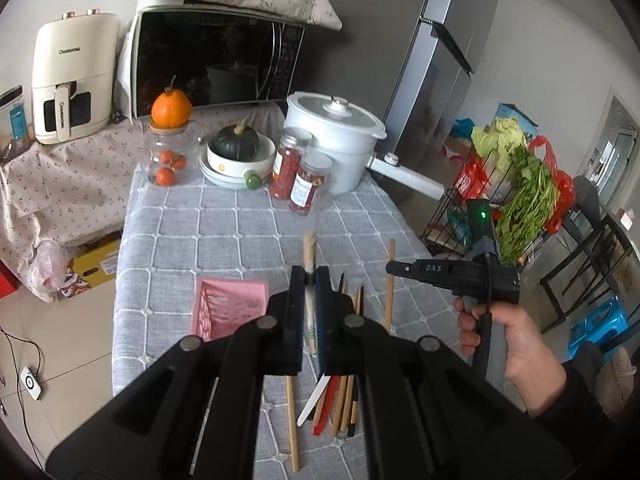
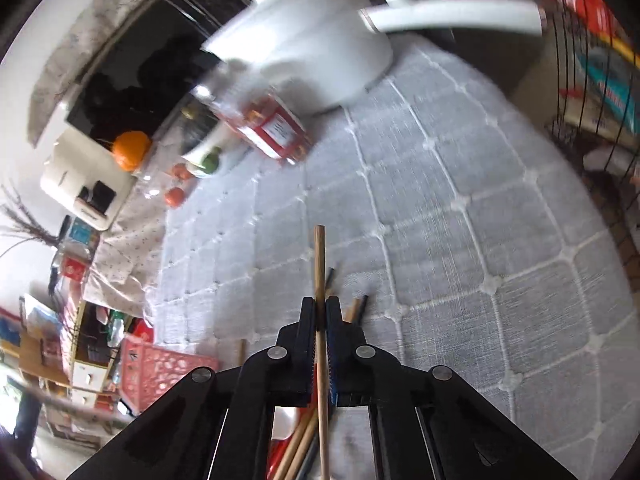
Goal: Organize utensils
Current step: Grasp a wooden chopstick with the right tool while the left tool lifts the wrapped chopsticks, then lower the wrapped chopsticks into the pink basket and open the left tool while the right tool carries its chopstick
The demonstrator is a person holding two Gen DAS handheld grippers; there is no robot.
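My left gripper (image 1: pixel 310 276) is shut on a pale wooden utensil handle (image 1: pixel 309 252) and holds it above the grey checked tablecloth (image 1: pixel 224 224). A pink slotted basket (image 1: pixel 230 306) lies just left of it. Several loose chopsticks (image 1: pixel 340 404) lie on the cloth under the gripper. My right gripper (image 2: pixel 320 304) is shut on a single wooden chopstick (image 2: pixel 319 256), above more chopsticks (image 2: pixel 298 448). The right gripper also shows in the left wrist view (image 1: pixel 390 268), with a chopstick (image 1: pixel 390 284) in its tip. The basket shows at lower left in the right wrist view (image 2: pixel 156 372).
At the table's far end stand a white pot (image 1: pixel 336 140) with a long handle, two jars of red contents (image 1: pixel 298 172), stacked bowls with a dark squash (image 1: pixel 236 152) and a glass jar topped by an orange (image 1: pixel 170 108). A wire vegetable rack (image 1: pixel 500 192) stands right of the table.
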